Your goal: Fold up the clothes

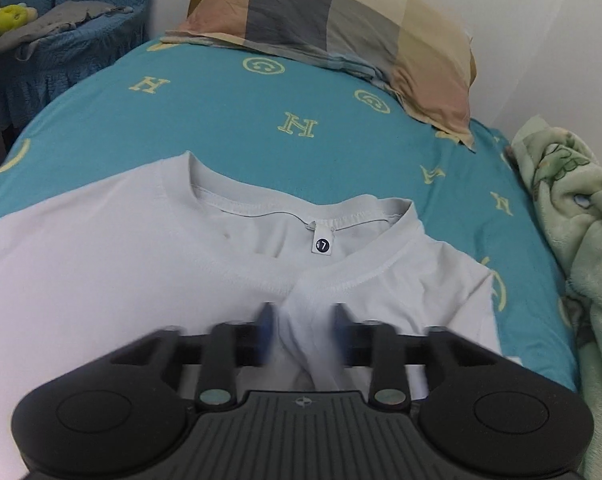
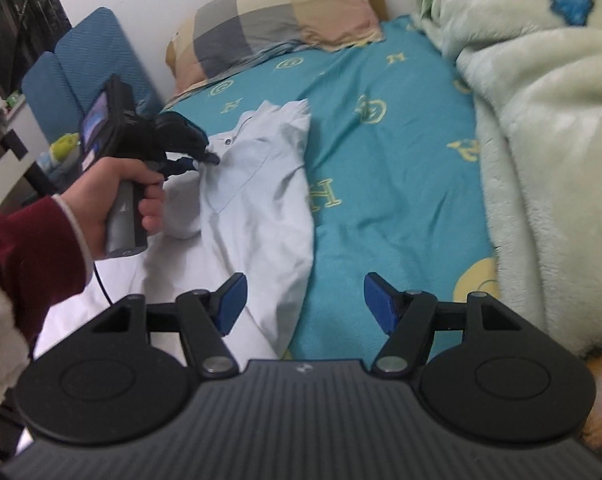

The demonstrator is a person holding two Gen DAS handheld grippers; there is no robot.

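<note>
White T-shirt [image 1: 113, 248]: lies on the bed [image 1: 229, 120], on the teal sheet, toward the bed's near edge and its left side as the right wrist view shows it. Collar points to the head of the bed, where the checked pillow [image 1: 333, 20] sits; long axis runs head to foot. Neck label faces up inside the collar. One side looks already turned in over the body, with a raised ridge of cloth just below the collar.

Left tool [image 1: 303, 322]: held over that ridge, jaws partly apart and blurred; the cloth stands between the pads, but whether they press on it cannot be told. A hand [image 2: 121, 196] in a dark red sleeve carries it.

Right tool [image 2: 305, 300]: jaws wide apart, nothing between them, hovering above the shirt's right edge and the bare sheet.

Step in hand, as judged: the lengthwise fold, mid-way. The next move likely calls for smoothing the ridge flat, then a firm pinch on the hem.

Green fleece blanket [image 2: 541, 140]: heaped along the bed's right edge, apart from the shirt.
</note>
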